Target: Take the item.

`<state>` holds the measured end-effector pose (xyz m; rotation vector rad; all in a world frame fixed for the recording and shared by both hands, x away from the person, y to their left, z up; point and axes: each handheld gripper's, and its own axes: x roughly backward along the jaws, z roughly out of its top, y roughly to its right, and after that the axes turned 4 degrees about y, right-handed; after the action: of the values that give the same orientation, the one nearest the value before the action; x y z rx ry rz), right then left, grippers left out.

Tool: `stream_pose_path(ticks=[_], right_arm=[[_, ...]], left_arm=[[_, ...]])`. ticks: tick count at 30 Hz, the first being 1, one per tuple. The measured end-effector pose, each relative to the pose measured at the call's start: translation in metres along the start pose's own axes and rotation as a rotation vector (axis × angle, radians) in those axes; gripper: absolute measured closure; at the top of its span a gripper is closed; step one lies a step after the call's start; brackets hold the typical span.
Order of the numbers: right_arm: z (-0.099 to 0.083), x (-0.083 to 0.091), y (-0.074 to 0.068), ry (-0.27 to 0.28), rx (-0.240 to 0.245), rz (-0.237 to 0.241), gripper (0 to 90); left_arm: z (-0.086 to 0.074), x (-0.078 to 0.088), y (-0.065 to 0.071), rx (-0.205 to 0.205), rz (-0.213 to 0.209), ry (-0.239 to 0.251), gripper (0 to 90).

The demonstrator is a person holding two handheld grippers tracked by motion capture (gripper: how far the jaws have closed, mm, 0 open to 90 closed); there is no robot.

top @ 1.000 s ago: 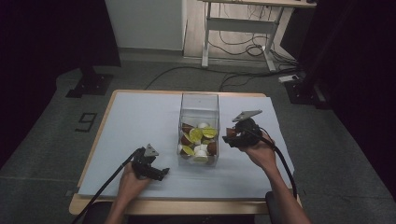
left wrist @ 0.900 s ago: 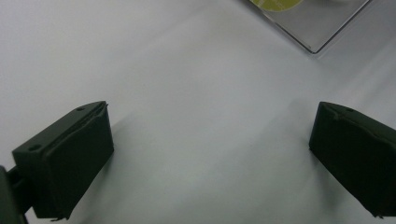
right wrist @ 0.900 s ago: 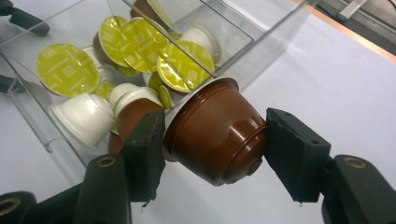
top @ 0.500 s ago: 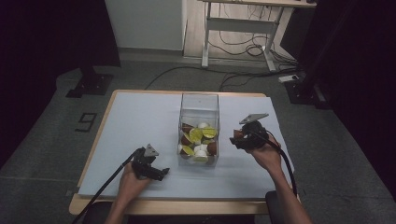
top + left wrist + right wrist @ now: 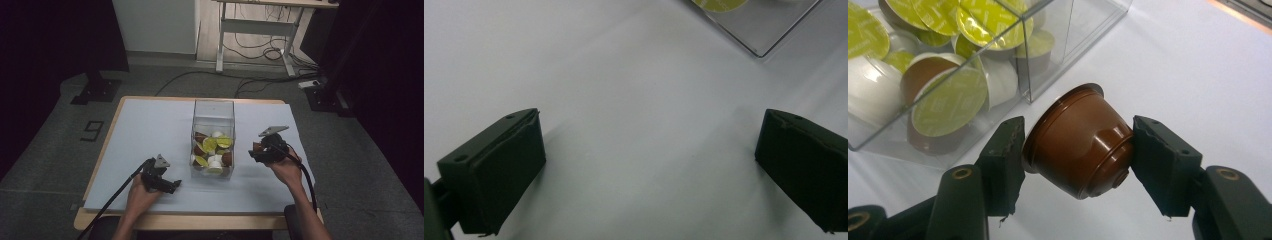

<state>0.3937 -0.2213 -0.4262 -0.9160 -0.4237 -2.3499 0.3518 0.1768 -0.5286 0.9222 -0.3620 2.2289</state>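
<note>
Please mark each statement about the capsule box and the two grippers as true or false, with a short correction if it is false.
1. The right gripper holds a brown capsule between its fingers. True.
2. The left gripper is shut on a green capsule. False: it is open, with bare table between its fingers.
3. The clear box holds capsules with green lids. True.
4. The brown capsule lies inside the clear box. False: it is outside, to the right of the box in the high view.
</note>
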Motion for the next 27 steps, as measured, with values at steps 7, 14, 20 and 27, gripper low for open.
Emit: stream_pose_path(ticks=[7, 14, 20, 27], right_arm=[[-0.006, -0.009, -0.001, -0.012, 0.006, -0.002, 39.9], [-0.014, -0.017, -0.002, -0.025, 0.002, 0.012, 39.9], [-0.021, -0.023, -0.002, -0.027, -0.005, 0.025, 39.9], [-0.028, -0.032, -0.003, -0.038, -0.002, 0.032, 39.9]], left_arm=[[0.0, 0.0, 0.0, 0.001, 0.0, 0.001, 0.0], [0.0, 0.0, 0.0, 0.001, 0.0, 0.001, 0.0], [0.0, 0.0, 0.0, 0.001, 0.0, 0.001, 0.0], [0.0, 0.0, 0.0, 0.001, 0.0, 0.001, 0.0]])
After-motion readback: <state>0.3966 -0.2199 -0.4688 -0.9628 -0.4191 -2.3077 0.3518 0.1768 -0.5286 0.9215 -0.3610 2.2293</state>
